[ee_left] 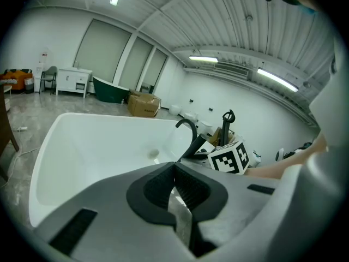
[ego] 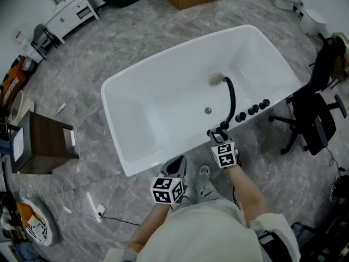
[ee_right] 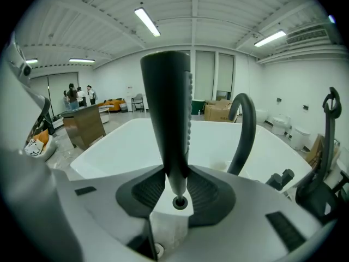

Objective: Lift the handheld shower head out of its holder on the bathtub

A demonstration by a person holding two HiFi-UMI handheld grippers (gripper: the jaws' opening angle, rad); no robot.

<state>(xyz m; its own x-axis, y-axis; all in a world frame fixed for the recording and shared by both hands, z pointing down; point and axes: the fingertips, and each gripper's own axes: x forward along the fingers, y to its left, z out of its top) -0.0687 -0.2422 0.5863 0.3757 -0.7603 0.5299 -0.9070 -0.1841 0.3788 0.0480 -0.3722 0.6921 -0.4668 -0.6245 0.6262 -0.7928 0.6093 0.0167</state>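
Grey stone floor is occupied by a white bathtub (ego: 136, 94), its basin bare. At its near rim, the shower head (ee_right: 169, 119) is gripped upright by the right tongs (ee_right: 178, 194); the left tongs (ee_left: 174, 168) are clenched, holding nothing.

In the head view, the right hand-held gripper (ego: 219, 135) at the white bathtub's (ego: 158, 108) near rim hides most of the dark grey shower head (ee_right: 168, 119).

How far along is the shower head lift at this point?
Done: the right gripper is shut on the shower head, upright between its fingers. In hand: its lower tip is at the holder ring in the tub rim. Remaining: raising it clear. The left gripper is shut, empty.
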